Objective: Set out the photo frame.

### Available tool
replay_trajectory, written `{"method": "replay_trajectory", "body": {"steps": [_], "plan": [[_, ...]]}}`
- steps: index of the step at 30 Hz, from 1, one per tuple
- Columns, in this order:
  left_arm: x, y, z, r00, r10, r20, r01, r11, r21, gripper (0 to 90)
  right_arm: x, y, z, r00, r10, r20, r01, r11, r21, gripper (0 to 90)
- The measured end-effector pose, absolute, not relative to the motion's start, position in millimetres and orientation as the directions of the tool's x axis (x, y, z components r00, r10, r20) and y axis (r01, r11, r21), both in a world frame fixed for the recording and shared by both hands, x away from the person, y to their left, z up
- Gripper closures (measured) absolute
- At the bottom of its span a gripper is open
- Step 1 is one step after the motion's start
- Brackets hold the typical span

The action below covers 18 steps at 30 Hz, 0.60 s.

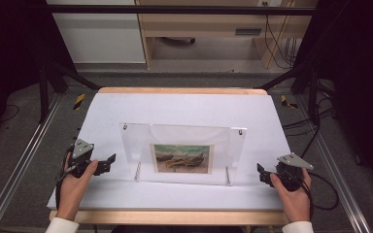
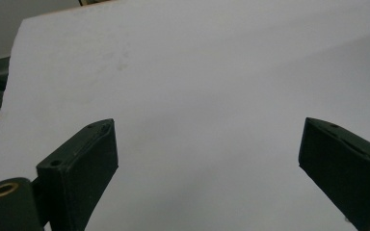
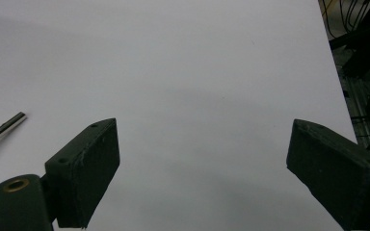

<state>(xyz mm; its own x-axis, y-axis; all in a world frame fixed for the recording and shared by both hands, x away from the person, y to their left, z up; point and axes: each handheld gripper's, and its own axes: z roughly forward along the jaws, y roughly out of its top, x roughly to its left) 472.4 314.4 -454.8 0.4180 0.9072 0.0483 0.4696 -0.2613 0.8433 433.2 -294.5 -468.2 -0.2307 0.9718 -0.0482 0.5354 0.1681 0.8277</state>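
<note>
Clear acrylic picture frame (image 1: 182, 153) with a small painted boat scene (image 1: 181, 158) sandwiched inside, standing near the middle of the white-covered counter (image 1: 184, 109), propped on two thin metal standoff legs (image 1: 228, 175) toward the near edge. Holds nothing but that one print between its two clear sheets; no other container on the counter.

Left gripper (image 1: 110, 159) just beside the frame's left edge, toward the near left corner of the counter; right gripper (image 1: 261, 173) near the frame's right edge, toward the near right corner. Both apart from the frame, not touching. Jaws of both spread wide, nothing between them: bare white surface ahead in the left gripper view (image 2: 207, 159) and in the right gripper view (image 3: 202, 159), where one metal leg (image 3: 2, 129) juts in at the left.

Likely risks, judged from this layout:
- Uneven closing from the two sides, one gripper arriving first: frame pushed sideways or twisted on its legs.
- Pressure high on the upright panel: tipping backward toward the far edge.
- Smooth acrylic in hard black jaws: slipping out on the lift, dropping onto the counter.
- Grip on a single sheet only: strain on the corner screws (image 1: 240, 131).
</note>
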Motion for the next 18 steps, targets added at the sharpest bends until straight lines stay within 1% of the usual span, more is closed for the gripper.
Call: {"method": "replay_trajectory", "body": {"steps": [4,8,9,15,18], "plan": [[472,319,-459,0.408,0.913,0.031,0.5,-0.252,0.829,6.0,440,-295,-472,-0.193,0.979,-0.064,0.55,0.162,0.819,12.8],[466,324,-460,0.386,0.922,0.019,0.505,-0.229,0.832,5.8,441,-294,-476,-0.166,0.981,-0.099,0.579,0.178,0.796,13.1],[465,325,-460,0.385,0.923,0.027,0.505,-0.235,0.83,5.7,439,-295,-477,-0.168,0.978,-0.123,0.578,0.199,0.791,13.2],[460,328,-464,0.367,0.929,0.05,0.514,-0.248,0.821,5.7,428,-293,-481,-0.183,0.975,-0.128,0.588,0.213,0.78,13.2],[458,327,-464,0.377,0.924,0.07,0.508,-0.269,0.818,5.8,425,-293,-482,-0.18,0.977,-0.115,0.593,0.2,0.78,13.2]]}}
